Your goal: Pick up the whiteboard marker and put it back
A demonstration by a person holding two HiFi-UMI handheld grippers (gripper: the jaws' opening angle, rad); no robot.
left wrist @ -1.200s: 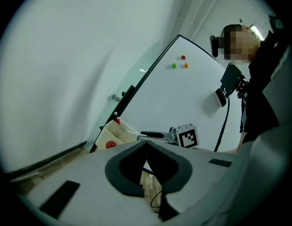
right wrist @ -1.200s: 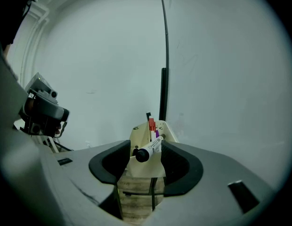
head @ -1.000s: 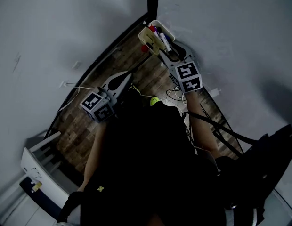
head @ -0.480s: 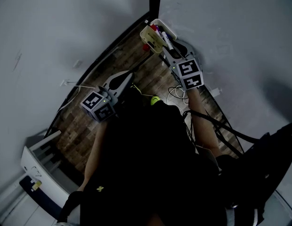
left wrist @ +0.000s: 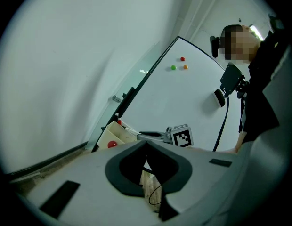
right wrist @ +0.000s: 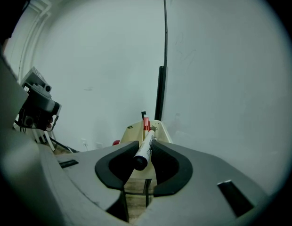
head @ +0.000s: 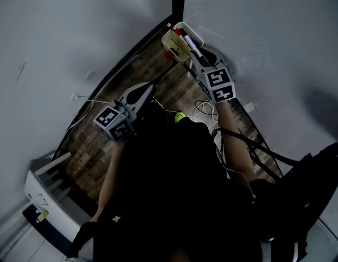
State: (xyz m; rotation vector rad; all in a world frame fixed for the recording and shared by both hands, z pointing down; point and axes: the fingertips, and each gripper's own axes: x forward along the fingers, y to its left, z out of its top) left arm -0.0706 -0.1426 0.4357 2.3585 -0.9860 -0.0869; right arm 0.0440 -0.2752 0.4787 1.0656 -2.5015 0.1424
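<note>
Whiteboard marker [right wrist: 145, 149]: pinched by right tool [right wrist: 145, 142], whose jaws have just been closing on it, seemingly for lifting from the tray [right wrist: 132, 133] ahead.

A beige tray [head: 174, 47] holds several markers [head: 177, 33]. Loose cables [head: 200, 109] lie on the wooden floor [head: 98, 141] below.

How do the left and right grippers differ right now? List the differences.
The right gripper's jaws have just been closing and now clamp the whiteboard marker; the left gripper's jaws meet on nothing. The right gripper reaches the cream marker tray; the left gripper hangs apart from it. Both carry a cube with square markers.
</note>
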